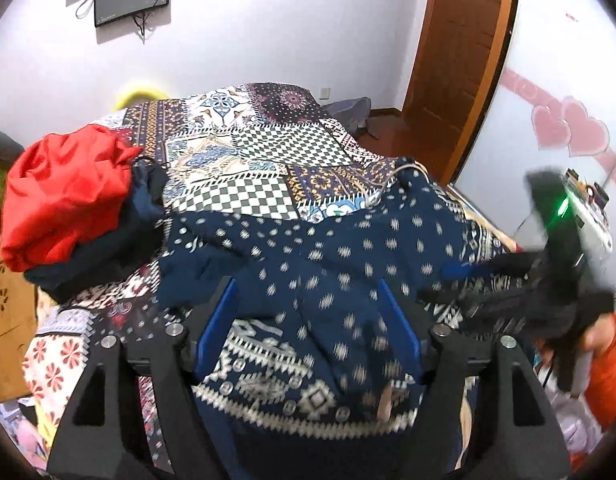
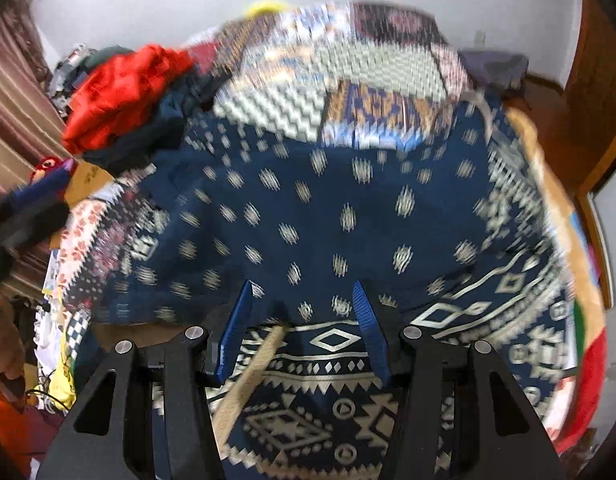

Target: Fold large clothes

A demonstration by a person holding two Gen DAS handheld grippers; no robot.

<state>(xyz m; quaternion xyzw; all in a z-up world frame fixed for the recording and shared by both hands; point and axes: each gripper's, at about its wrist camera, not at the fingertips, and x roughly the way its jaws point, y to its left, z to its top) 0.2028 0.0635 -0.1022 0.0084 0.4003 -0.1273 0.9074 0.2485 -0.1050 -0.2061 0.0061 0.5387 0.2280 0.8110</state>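
With the navy patterned garment (image 1: 308,264) lying across the patchwork bedspread (image 1: 267,152), the left gripper (image 1: 308,320) is spread above it; whether the right gripper (image 2: 303,320) pinches cloth, I cannot tell; better to smooth the fold flat before regripping.

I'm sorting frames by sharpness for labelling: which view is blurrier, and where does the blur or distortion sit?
Right wrist view: smeared nearly throughout, the navy patterned garment and patchwork bedspread streaked; only the right gripper stays crisp. Left wrist view: background sharp, the red garment clear, the navy fabric mildly blurred, the other gripper at right heavily smeared. Both show fisheye bending and dark corners.
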